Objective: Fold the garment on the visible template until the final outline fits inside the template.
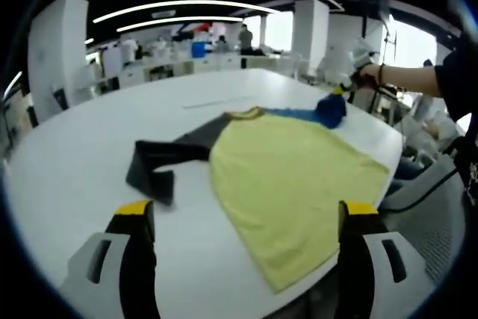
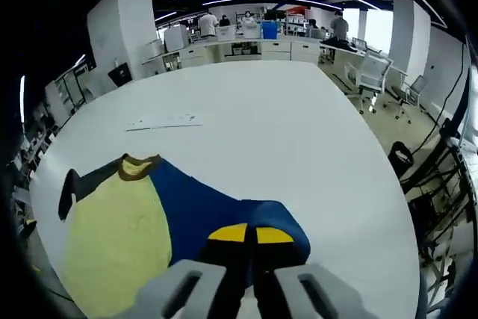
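Note:
A shirt lies flat on the white table [image 1: 67,162]: yellow body [image 1: 291,177], dark grey sleeve [image 1: 160,162] folded over itself at the left, blue sleeve [image 1: 328,110] at the far right. My left gripper [image 1: 246,211] is open, its yellow-tipped jaws wide apart over the shirt's near hem and holding nothing. In the right gripper view, my right gripper [image 2: 250,234] is shut on the end of the blue sleeve [image 2: 202,203], beside the yellow body [image 2: 112,237] and brown collar [image 2: 138,166]. In the left gripper view, a hand [image 1: 366,72] holds that gripper, with the sleeve end bunched up.
A thin pale strip [image 2: 160,121] lies on the table beyond the collar. The table's edge [image 2: 373,184] curves round at the right, with office chairs [image 2: 366,72] and cables [image 2: 441,147] past it. Desks and several people stand at the far back.

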